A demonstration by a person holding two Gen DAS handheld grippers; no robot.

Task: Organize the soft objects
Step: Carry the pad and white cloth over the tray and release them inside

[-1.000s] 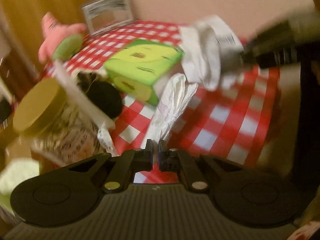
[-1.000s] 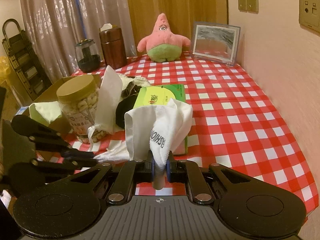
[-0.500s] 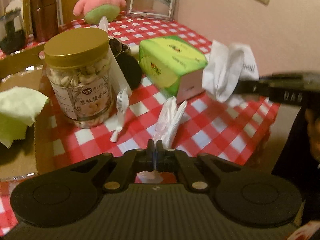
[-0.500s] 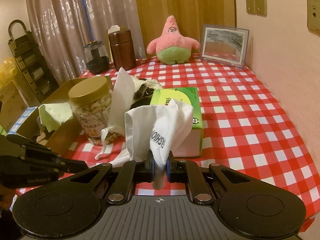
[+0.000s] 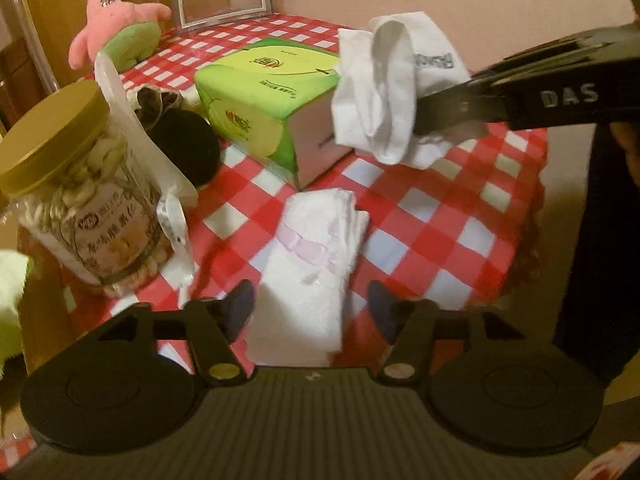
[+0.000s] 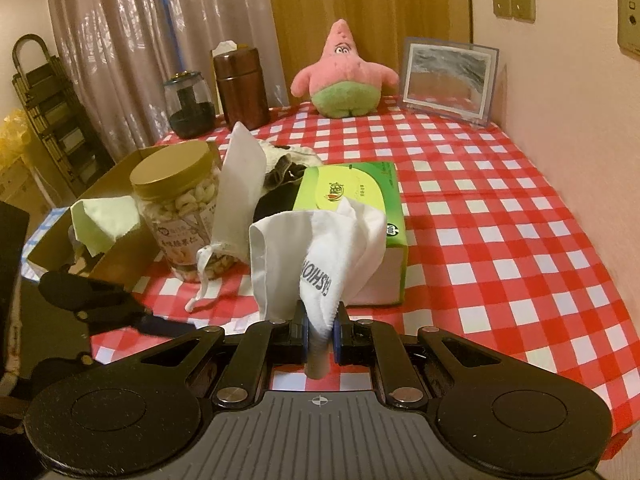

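Observation:
My left gripper (image 5: 312,304) is open, its fingers either side of a white folded pad with a pink strip (image 5: 316,256) that lies on the red checked tablecloth (image 5: 448,216) near the front edge. My right gripper (image 6: 320,330) is shut on a white sock with dark lettering (image 6: 320,248) and holds it above the cloth, in front of the green tissue box (image 6: 352,196). The sock also shows in the left wrist view (image 5: 384,88), pinched by the right gripper (image 5: 440,116). A dark bundle (image 5: 184,148) and a white drawstring bag (image 6: 240,184) lie between jar and box.
A jar of nuts with a gold lid (image 6: 180,204) stands left of the tissue box. A cardboard box (image 6: 100,216) with a pale green cloth (image 6: 104,224) sits at the left edge. A pink plush star (image 6: 344,76), picture frame (image 6: 448,80) and two canisters (image 6: 240,84) stand at the back.
My left gripper has opened and let go of the white pad, which now lies between its fingers. The right gripper still holds the sock and has barely moved.

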